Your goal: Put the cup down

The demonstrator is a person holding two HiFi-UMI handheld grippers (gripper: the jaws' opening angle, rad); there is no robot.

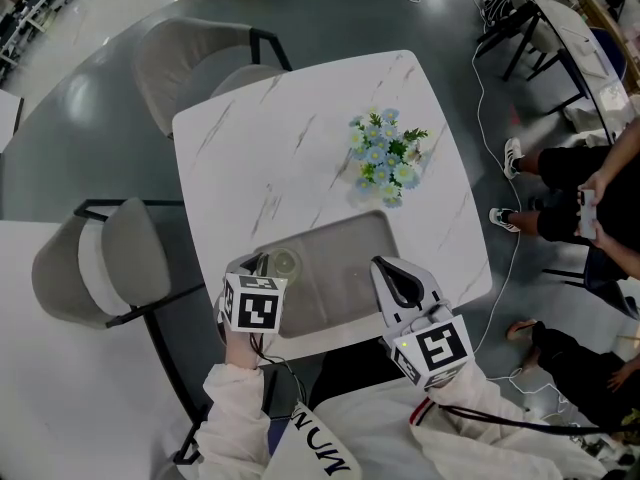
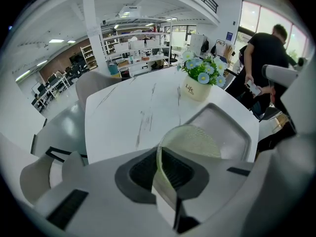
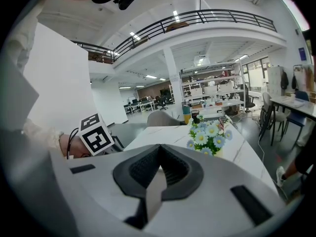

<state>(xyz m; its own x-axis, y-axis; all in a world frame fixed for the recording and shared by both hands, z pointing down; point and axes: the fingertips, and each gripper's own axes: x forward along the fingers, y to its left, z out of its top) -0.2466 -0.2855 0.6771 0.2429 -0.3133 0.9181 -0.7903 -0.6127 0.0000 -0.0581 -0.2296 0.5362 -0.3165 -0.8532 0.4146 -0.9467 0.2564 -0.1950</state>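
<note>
- Cup: we see a pale green, translucent cup with a round rim, its mouth open upward.
- One wall is pinched between the fingers of the left gripper; the body projects beyond the fingertips.

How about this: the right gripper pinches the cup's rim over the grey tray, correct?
Not quite: the left gripper pinches the rim of the cup over the grey tray, as the left gripper view shows. The right gripper is shut on nothing.
</note>
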